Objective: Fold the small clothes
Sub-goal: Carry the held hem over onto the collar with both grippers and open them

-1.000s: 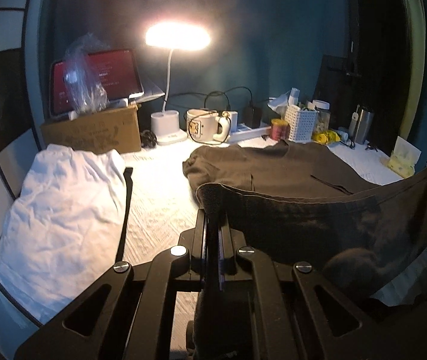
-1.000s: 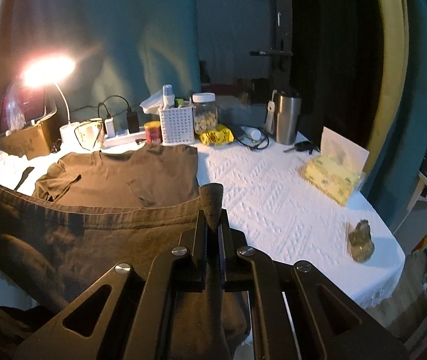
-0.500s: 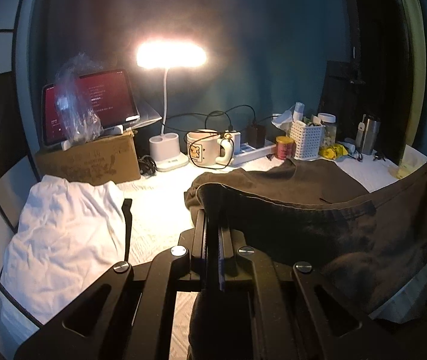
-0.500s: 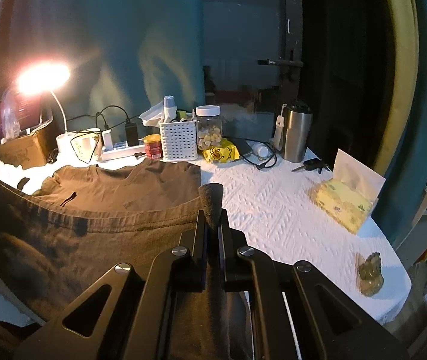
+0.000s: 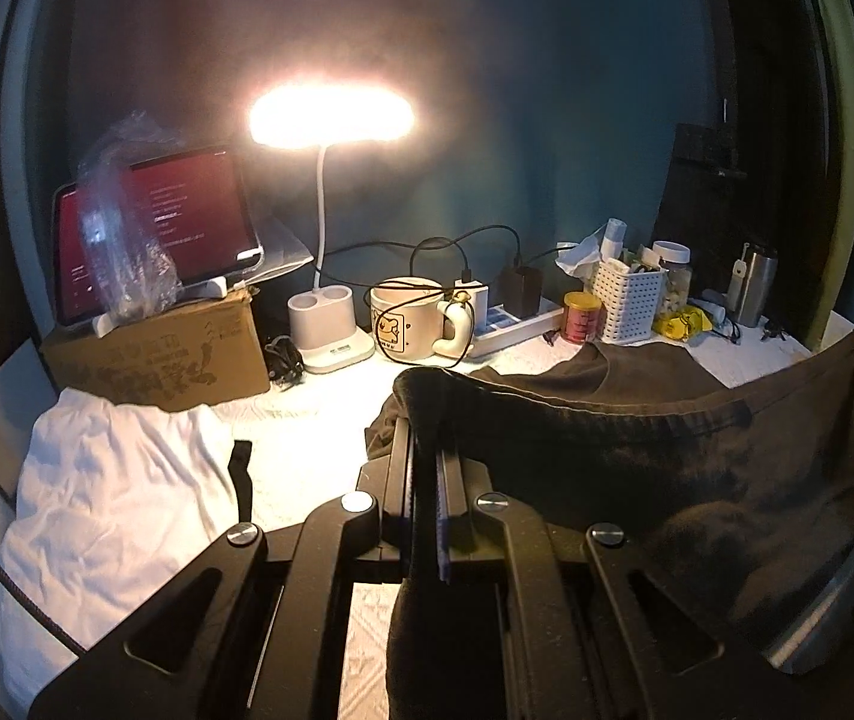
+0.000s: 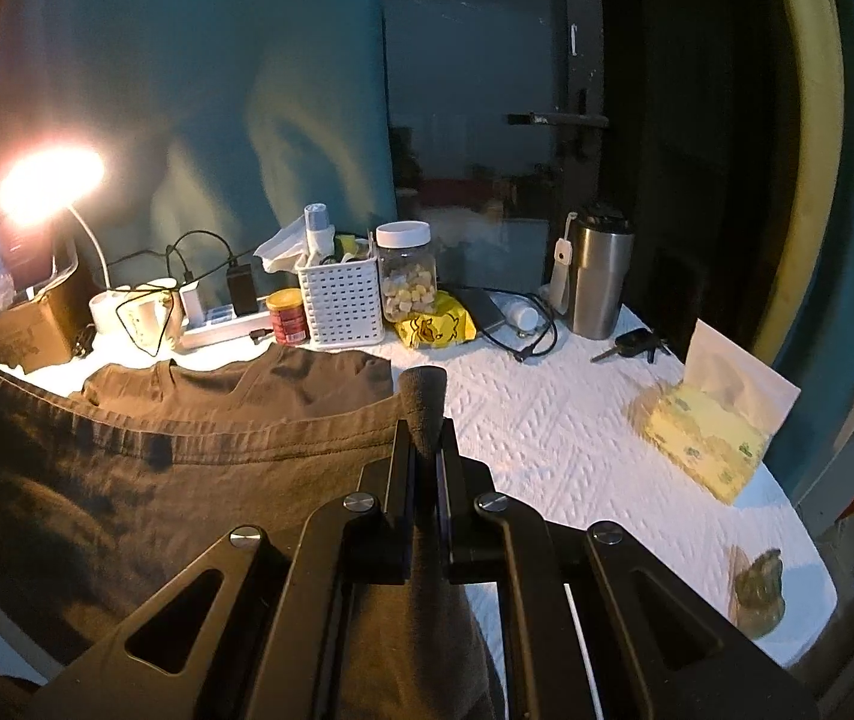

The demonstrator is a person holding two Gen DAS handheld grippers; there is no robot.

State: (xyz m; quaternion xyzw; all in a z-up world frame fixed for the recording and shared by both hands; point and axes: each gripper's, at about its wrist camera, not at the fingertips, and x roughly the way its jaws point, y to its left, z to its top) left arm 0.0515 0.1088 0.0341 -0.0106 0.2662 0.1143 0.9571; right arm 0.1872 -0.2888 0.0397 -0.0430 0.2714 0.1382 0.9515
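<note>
Both tools, left tool (image 5: 424, 456) and right tool (image 6: 424, 450), are pressed together, pinching the brown shirt's (image 6: 187, 480) raised hem.

Left gripper (image 5: 424, 462) pinching hem corner of dark brown t-shirt (image 5: 667, 450), lifting hem taut toward right edge. Shirt's collar end lying on white table cover (image 5: 307, 420). White garment (image 5: 115, 498) lying left, below cardboard box (image 5: 157, 360). Desk lamp (image 5: 331, 114) glowing behind mug (image 5: 409, 318).

Right cloth (image 6: 547, 420) bare; mug (image 5: 406, 324), basket (image 6: 340, 306) block back.
</note>
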